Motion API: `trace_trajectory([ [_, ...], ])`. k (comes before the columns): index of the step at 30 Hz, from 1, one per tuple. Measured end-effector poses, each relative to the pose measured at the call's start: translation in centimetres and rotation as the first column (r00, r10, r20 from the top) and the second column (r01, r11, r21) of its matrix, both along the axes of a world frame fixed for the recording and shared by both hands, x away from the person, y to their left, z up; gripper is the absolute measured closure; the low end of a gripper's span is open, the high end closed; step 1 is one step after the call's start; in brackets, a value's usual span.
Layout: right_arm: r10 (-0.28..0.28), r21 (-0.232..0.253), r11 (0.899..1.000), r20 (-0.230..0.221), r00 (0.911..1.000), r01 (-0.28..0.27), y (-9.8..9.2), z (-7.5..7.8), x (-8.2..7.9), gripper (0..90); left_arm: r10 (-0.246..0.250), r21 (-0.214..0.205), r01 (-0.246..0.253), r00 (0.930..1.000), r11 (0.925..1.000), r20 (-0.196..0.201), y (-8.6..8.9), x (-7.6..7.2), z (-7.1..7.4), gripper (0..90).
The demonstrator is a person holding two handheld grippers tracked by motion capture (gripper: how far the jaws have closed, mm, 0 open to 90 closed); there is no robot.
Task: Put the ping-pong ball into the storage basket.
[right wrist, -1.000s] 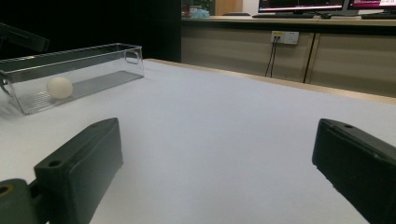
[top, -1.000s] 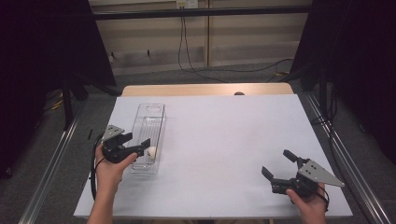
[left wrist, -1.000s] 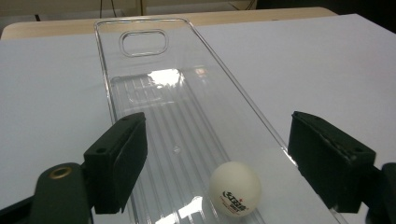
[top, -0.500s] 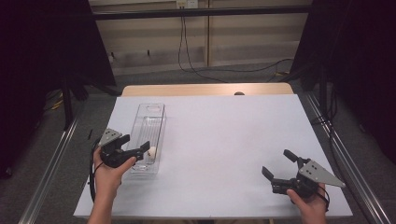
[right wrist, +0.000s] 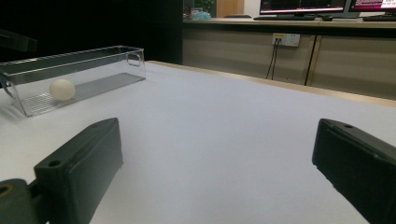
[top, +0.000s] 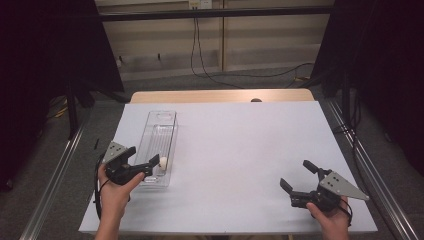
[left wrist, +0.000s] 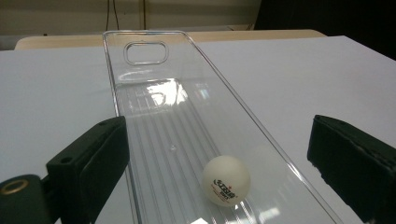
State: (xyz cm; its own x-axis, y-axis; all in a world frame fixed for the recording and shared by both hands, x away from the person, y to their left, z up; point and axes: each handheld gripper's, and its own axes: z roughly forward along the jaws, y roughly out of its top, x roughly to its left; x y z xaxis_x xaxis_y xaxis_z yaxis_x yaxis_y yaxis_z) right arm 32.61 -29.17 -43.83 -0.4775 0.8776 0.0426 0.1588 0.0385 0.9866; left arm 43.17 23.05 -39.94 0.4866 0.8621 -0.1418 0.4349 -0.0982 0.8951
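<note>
A white ping-pong ball (left wrist: 226, 180) with a red logo lies on the ribbed floor of a long clear plastic tray (left wrist: 112, 84), near its near end. My left gripper (left wrist: 219, 140) hangs over that end. Its jaws have just been opening and now stand wide on either side of the ball without touching it. From above, the ball (top: 163, 162) sits just past the tips of the left gripper (top: 145, 157). My right gripper (top: 299, 176) rests open and empty at the table's front right. In the right gripper view the right gripper (right wrist: 215, 154) looks across at the tray (right wrist: 74, 53) and ball (right wrist: 61, 89).
The tray (top: 160, 116) runs lengthways along the left of the white table (top: 240, 145), with a handle cut-out at its far end. A wooden strip edges the table's far side. Metal rails run along both sides, and cables hang at the back wall.
The left gripper's jaws have spread apart, and the ball that sat at their tips now lies loose in the tray. The right gripper has kept still.
</note>
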Motion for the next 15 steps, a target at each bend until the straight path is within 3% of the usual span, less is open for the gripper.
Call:
trace_trajectory([
  [3,0.000,0.001,1.000,0.000,1.0000,0.000,0.0,0.0,0.0,1.4,-0.005,-0.020,0.005,0.9999,0.9998,0.012,0.2,-0.1,-0.1,4.8],
  [15,0.014,0.002,1.000,-0.005,0.9999,-0.014,0.1,0.0,0.1,1.4,-0.012,-0.020,0.013,0.9978,0.9997,0.065,0.5,-1.3,-0.4,3.6],
])
